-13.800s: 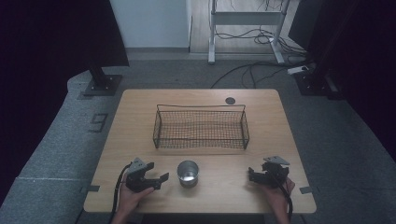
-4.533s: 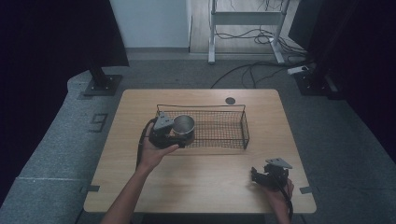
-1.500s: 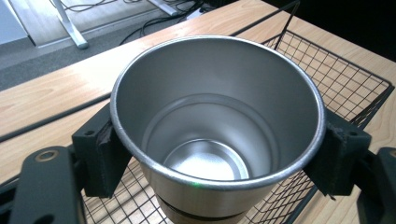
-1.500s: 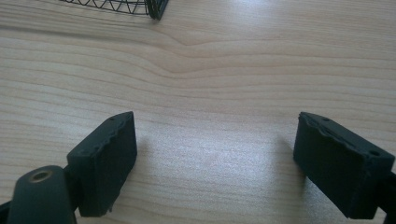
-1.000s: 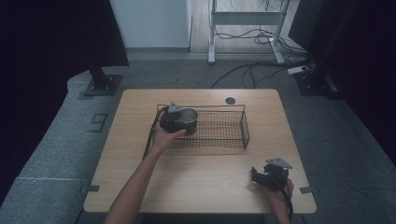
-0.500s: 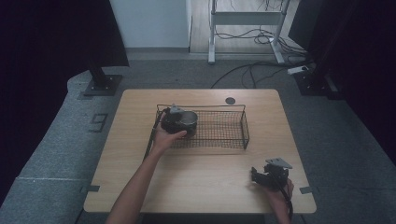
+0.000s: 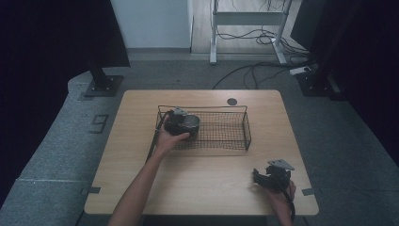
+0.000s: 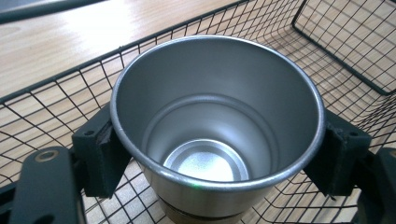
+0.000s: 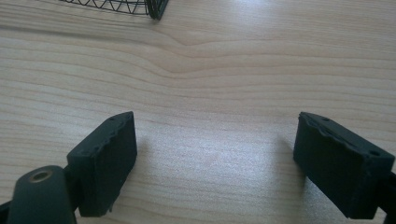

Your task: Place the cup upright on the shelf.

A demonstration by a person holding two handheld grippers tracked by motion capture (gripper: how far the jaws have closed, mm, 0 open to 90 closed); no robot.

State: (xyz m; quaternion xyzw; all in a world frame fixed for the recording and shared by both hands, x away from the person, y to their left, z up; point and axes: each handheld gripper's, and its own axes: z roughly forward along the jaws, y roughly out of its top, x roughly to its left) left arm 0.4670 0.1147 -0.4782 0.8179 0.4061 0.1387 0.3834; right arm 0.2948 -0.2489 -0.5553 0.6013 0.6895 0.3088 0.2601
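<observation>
My left gripper [image 8: 210,154] is clamped on the steel cup [image 8: 217,126], one jaw against each side of its wall. The cup is upright, mouth up, nothing in it, inside the wire basket [image 7: 235,134] at the basket's left end. Cannot tell if its base touches the basket's mesh floor. My right gripper [image 9: 215,158] has jaws wide apart, holding nothing, resting on the table [image 7: 207,183] well clear of the basket, toward my side and off its right end.
</observation>
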